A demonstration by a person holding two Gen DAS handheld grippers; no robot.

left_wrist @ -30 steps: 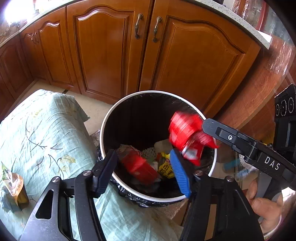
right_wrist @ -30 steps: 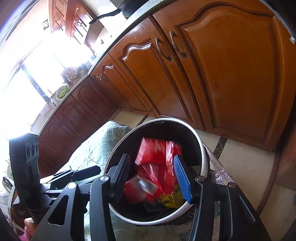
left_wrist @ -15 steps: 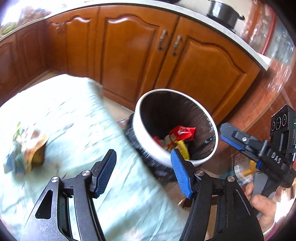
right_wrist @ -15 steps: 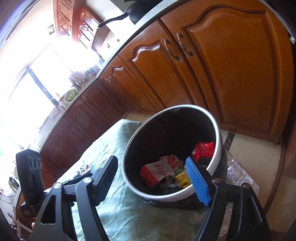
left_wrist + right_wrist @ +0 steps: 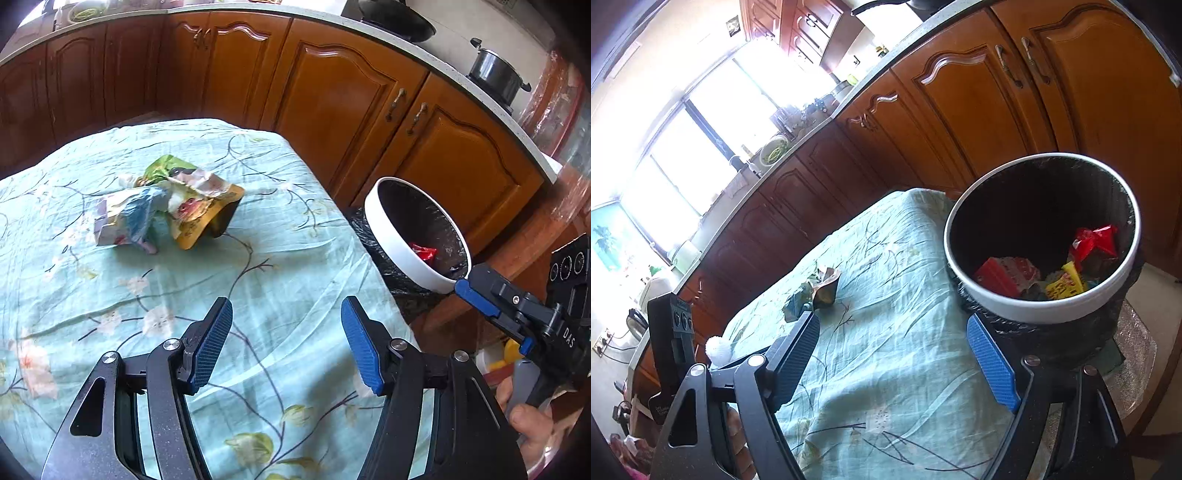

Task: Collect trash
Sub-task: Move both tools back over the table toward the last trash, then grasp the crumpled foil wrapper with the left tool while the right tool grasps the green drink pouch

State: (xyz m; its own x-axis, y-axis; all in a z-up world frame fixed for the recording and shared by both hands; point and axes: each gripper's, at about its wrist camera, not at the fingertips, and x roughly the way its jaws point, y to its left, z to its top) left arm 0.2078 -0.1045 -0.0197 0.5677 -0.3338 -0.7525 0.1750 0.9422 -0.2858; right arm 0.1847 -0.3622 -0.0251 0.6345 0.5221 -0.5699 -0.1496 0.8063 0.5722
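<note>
A pile of crumpled wrappers in gold, green and white lies on the table's light green floral cloth; it also shows small in the right wrist view. A white-rimmed bin with a black liner stands off the table's right edge and holds red and yellow wrappers. My left gripper is open and empty above the cloth, well short of the pile. My right gripper is open and empty, at the table's edge beside the bin.
Brown wooden cabinets under a pale counter run behind the table and bin. A black pot stands on the counter. A bright window is at the far left. The right gripper's body shows beside the bin.
The red wrapper dropped from my right gripper into the bin. Both grippers drew back from the bin; my left one swung left over the table, bringing the wrapper pile into view.
</note>
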